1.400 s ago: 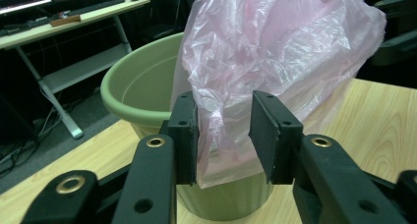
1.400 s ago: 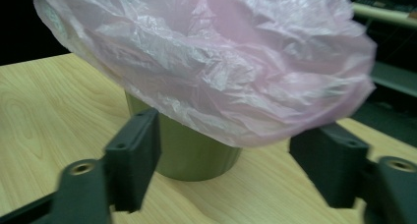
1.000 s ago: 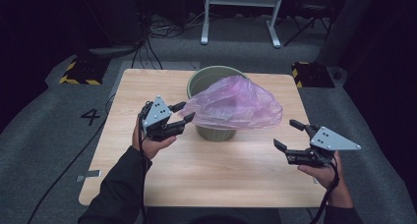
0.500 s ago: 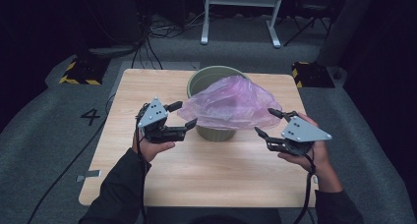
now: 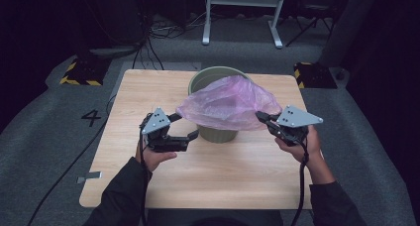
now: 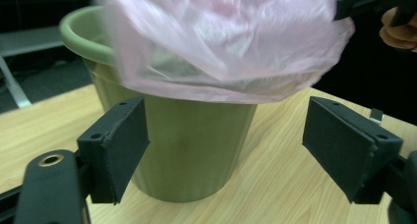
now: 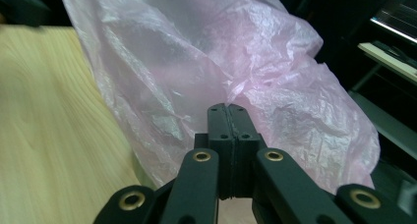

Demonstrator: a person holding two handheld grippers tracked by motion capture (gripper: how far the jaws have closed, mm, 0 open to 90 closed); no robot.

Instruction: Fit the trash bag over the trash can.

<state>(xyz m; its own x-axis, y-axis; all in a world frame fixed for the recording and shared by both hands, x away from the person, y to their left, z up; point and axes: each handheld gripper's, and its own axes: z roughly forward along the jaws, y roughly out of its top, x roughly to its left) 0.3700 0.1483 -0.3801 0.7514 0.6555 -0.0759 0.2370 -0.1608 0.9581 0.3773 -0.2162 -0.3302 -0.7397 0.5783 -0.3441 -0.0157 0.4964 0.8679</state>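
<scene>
Right gripper [image 5: 263,118] has just been closing and now pinches the pink bag's [image 5: 228,102] right edge, bag draped over the green bin [image 5: 215,133] at the surface's far middle, while left gripper [image 5: 185,125], jaws just opening wide and empty, waits at the bag's left edge.

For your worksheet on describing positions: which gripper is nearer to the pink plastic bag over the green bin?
Right. The right gripper is shut on the pink plastic bag at its edge; the left gripper stands open just beside its other corner, in front of the green bin.
</scene>
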